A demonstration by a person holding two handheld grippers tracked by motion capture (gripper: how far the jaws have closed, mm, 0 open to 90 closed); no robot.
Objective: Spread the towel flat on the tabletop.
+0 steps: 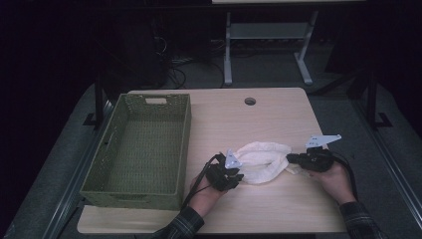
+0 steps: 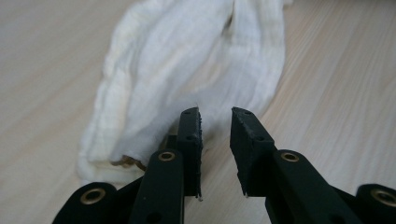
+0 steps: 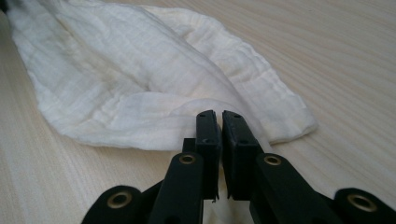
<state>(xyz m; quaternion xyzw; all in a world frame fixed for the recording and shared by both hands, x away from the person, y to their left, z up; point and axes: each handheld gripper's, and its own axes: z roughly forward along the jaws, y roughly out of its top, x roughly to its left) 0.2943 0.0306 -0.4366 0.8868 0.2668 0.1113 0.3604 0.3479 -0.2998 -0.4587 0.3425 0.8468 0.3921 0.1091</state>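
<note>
A crumpled white cloth [image 1: 262, 160] lies on the wooden table [image 1: 268, 209], between my two grippers. My left gripper [image 1: 241, 175] sits at the cloth's left end. In the left gripper view its jaws [image 2: 215, 114] stand apart over the cloth [image 2: 187, 60], and nothing is pinched between the pads. My right gripper [image 1: 290, 158] is at the cloth's right end. In the right gripper view its jaws [image 3: 215, 114] are pressed nearly together on a fold of the cloth [image 3: 116, 79], whose creases run into the tips.
A green woven basket [image 1: 185, 144] stands empty on the table's left side, close beside my left hand. A round cable hole [image 1: 250, 101] is near the far edge. Bare tabletop lies beyond and in front of the cloth.
</note>
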